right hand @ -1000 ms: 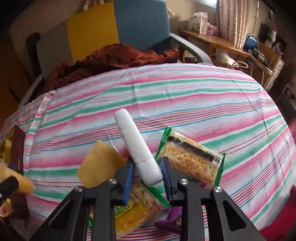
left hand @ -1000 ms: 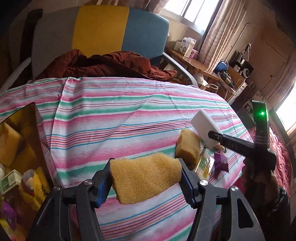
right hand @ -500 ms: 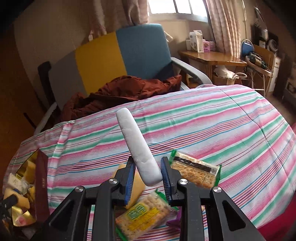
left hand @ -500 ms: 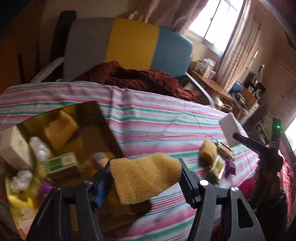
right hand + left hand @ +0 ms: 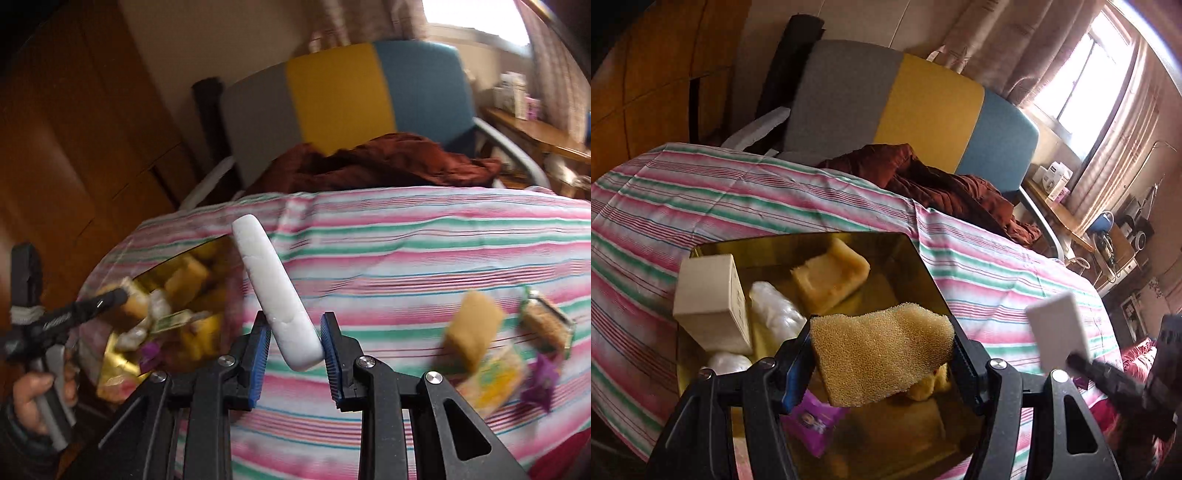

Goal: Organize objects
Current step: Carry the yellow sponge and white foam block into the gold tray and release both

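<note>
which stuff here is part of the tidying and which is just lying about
Job:
- yellow sponge in left claw
- white block in right claw
- gold box
- snack packets on the striped cloth

Lying about:
- striped chair
- brown jacket

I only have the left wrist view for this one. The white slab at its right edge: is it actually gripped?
Observer: Yes. The right wrist view shows the right claw pinching the white slab near its lower end.
Operator: Anything left out on the cloth?
Observer: A yellow sponge, a cracker packet and a purple packet lie on the striped cloth, all blurred.
Operator: What holds the left claw?
Observer: A hand wrapped around its handle.
</note>
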